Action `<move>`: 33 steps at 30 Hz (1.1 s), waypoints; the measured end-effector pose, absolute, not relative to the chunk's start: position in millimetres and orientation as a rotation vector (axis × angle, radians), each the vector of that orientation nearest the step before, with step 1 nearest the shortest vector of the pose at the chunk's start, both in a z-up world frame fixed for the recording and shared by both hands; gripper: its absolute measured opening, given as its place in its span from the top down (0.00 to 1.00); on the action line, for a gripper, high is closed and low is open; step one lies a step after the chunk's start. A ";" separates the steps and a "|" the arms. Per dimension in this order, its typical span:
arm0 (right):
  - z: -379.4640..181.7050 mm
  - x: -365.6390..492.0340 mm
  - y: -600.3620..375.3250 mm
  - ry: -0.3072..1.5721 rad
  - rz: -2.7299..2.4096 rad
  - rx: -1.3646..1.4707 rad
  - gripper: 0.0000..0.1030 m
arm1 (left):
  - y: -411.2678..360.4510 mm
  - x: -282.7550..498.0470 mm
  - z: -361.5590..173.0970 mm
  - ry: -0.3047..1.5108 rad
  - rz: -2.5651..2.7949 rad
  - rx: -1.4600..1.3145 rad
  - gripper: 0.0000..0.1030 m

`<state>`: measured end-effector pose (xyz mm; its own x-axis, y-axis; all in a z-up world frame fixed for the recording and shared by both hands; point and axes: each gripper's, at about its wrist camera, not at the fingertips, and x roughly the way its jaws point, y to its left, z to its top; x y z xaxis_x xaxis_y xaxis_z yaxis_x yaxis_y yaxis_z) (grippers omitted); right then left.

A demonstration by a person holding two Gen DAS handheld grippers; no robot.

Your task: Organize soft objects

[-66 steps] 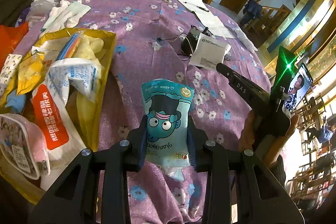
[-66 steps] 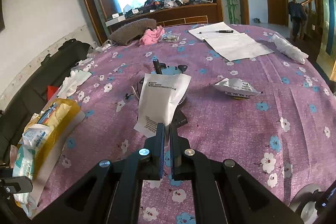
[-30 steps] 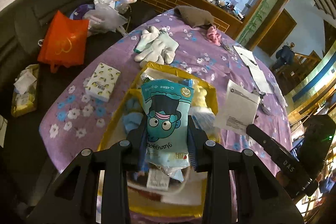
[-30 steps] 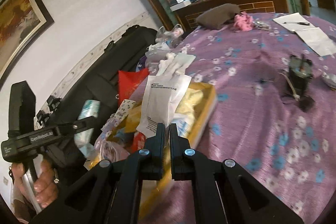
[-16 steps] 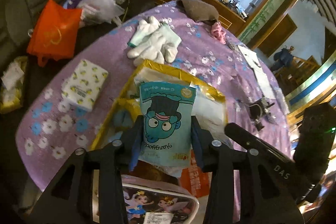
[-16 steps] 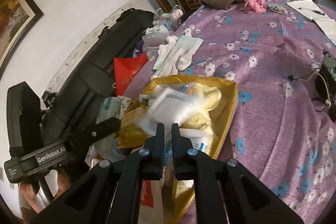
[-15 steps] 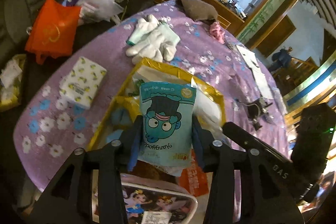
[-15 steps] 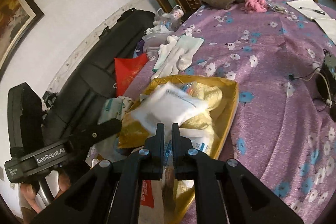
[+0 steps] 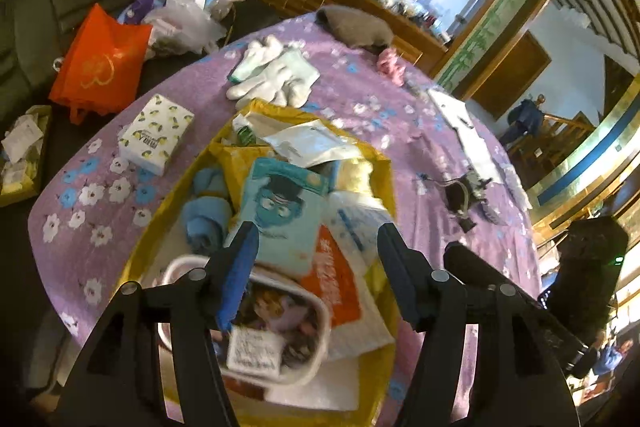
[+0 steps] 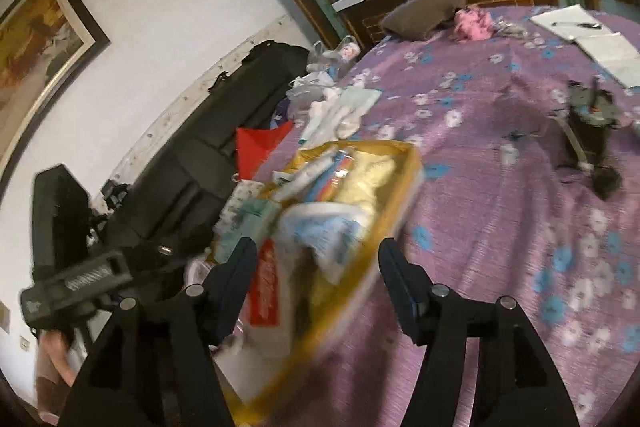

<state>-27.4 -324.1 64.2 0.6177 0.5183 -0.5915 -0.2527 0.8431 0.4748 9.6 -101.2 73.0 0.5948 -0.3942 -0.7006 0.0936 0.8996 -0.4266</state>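
Note:
A yellow tray (image 9: 160,223) full of soft packs sits on the purple flowered table. The blue cartoon pouch (image 9: 280,211) lies loose on top of the packs. Just above its near end is my left gripper (image 9: 316,233), jaws opening, pads clear of the pouch. The white flat packet (image 9: 308,145) rests at the tray's far end. In the right wrist view my right gripper (image 10: 316,247) hangs over the same tray (image 10: 412,163), jaws opening, with nothing between them. This view is blurred.
A lemon-print tissue pack (image 9: 156,135) and white gloves (image 9: 276,75) lie beside the tray. A black device with a cable (image 9: 464,195), papers (image 9: 460,115), a brown cloth (image 9: 356,27) and a pink cloth (image 9: 390,65) sit farther back. An orange bag (image 9: 100,63) stands off the table's left edge.
Both grippers opened. The blue pouch left my left gripper and dropped into the tray. The white packet left my right gripper and now lies at the tray's far end.

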 end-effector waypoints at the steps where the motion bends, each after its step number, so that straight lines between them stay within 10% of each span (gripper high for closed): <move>1: 62.6 -31.3 -331.8 0.787 0.437 0.357 0.39 | -104.3 0.7 77.9 0.868 -0.291 -0.359 0.39; 33: 6.5 -20.3 -453.2 0.876 0.124 0.395 0.28 | -226.9 -37.5 68.5 0.976 -0.485 -0.218 0.40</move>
